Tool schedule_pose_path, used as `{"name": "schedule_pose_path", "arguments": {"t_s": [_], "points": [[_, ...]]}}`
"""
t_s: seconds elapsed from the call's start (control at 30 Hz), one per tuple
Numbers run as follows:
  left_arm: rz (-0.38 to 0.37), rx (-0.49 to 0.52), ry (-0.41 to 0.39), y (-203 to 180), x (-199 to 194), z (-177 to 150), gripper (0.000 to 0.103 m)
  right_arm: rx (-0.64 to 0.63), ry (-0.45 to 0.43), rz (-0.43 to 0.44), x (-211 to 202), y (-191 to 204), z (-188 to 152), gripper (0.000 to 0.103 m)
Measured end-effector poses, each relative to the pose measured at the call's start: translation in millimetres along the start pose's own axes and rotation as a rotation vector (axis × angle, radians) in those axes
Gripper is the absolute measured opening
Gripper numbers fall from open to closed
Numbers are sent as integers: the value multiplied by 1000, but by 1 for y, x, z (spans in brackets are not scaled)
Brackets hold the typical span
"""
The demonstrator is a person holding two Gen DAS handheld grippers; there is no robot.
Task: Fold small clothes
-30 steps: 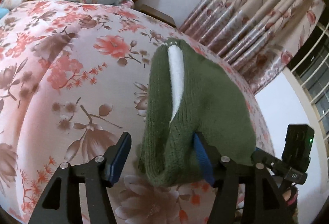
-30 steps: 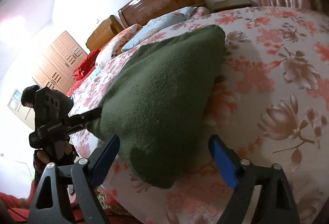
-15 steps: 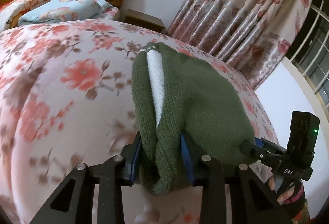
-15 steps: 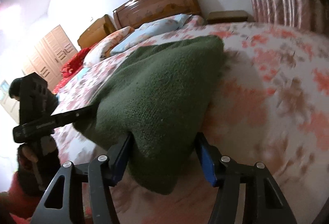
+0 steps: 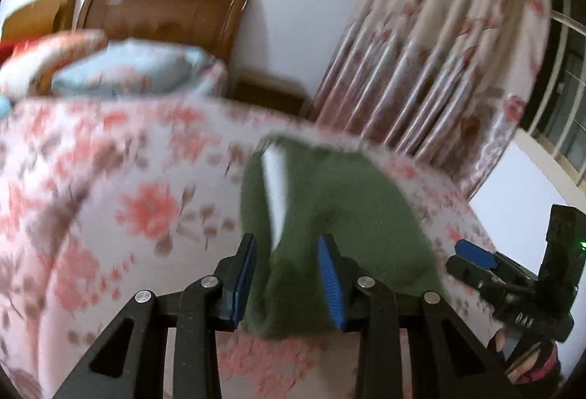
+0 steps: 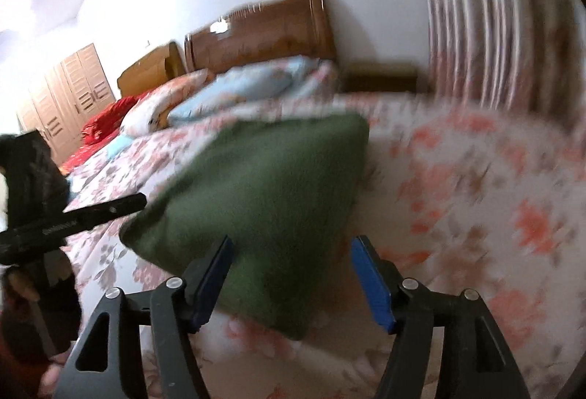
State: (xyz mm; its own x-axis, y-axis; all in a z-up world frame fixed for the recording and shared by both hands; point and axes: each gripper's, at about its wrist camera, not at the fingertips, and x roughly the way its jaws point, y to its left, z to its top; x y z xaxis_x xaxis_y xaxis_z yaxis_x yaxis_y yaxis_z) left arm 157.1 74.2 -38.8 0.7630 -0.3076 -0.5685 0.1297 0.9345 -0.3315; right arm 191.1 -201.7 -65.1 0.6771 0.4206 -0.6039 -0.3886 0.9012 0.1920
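Observation:
A green knitted garment (image 5: 348, 215) lies folded on the flowered bedspread (image 5: 110, 197), with a white strip (image 5: 274, 186) showing along its fold. My left gripper (image 5: 287, 274) is shut on its near left corner, the knit bunched between the blue pads. In the right wrist view the same garment (image 6: 263, 186) fills the gap of my right gripper (image 6: 289, 274), whose pads close on the thick near right corner. The near edge is raised off the bed. Each gripper shows in the other's view: the right gripper (image 5: 472, 254) and the left gripper (image 6: 139, 203). Both views are motion-blurred.
Pillows (image 5: 128, 69) and a wooden headboard (image 5: 164, 14) stand at the far end of the bed. A flowered curtain (image 5: 439, 51) hangs at the right, a low nightstand (image 6: 381, 78) beside it. A wardrobe (image 6: 69, 95) is at the far left. A hand (image 5: 527, 362) holds the right gripper.
Both grippers closed from wide open onto the garment's near corners, then rose with them. The views tilted up toward the headboard and curtain.

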Motion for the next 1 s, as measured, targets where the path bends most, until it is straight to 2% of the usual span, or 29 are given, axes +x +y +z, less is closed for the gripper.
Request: {"name": "schedule_pose_path", "arguments": {"t_s": [0.1,0.2,0.23,0.27,0.33,0.4,0.43,0.5,0.57,0.6,0.63,0.67,0.7,0.73,0.77,0.87,1.0], "points": [[-3,79,17,-21,8,9,36,-147,-69,-36,-7,33,5,103],[-1,121,97,-28,37,8,36,-285,-44,-106,14,65,9,103],[30,129,126,-26,48,5,35,-307,-25,-117,23,69,8,30],[74,143,151,-21,59,1,35,-320,0,-126,34,70,7,14],[68,144,130,-15,56,-1,35,-319,22,-134,47,66,2,15],[63,93,134,-5,48,1,35,-298,13,-117,38,62,2,9],[63,79,118,-2,44,2,35,-293,2,-107,33,60,4,1],[72,80,75,-2,36,4,35,-268,-50,-98,23,57,9,0],[98,119,96,-11,41,3,35,-230,-78,-109,22,52,12,3],[127,153,130,-16,48,-1,35,-215,-59,-102,28,50,12,3],[155,181,153,-19,55,-4,36,-213,-19,-97,35,50,10,28],[178,211,124,-23,54,-8,36,-226,15,-100,44,49,8,51],[186,224,115,-25,51,-9,36,-261,-8,-106,43,51,4,59],[191,231,112,-26,48,-10,36,-275,-11,-112,42,52,2,83],[196,236,104,-28,44,-10,36,-266,-11,-112,37,52,4,103],[208,257,39,-35,22,-11,36,-228,-72,-83,14,50,5,103],[239,297,-51,-47,-6,-13,38,-188,-226,-88,-29,49,5,103]]}}
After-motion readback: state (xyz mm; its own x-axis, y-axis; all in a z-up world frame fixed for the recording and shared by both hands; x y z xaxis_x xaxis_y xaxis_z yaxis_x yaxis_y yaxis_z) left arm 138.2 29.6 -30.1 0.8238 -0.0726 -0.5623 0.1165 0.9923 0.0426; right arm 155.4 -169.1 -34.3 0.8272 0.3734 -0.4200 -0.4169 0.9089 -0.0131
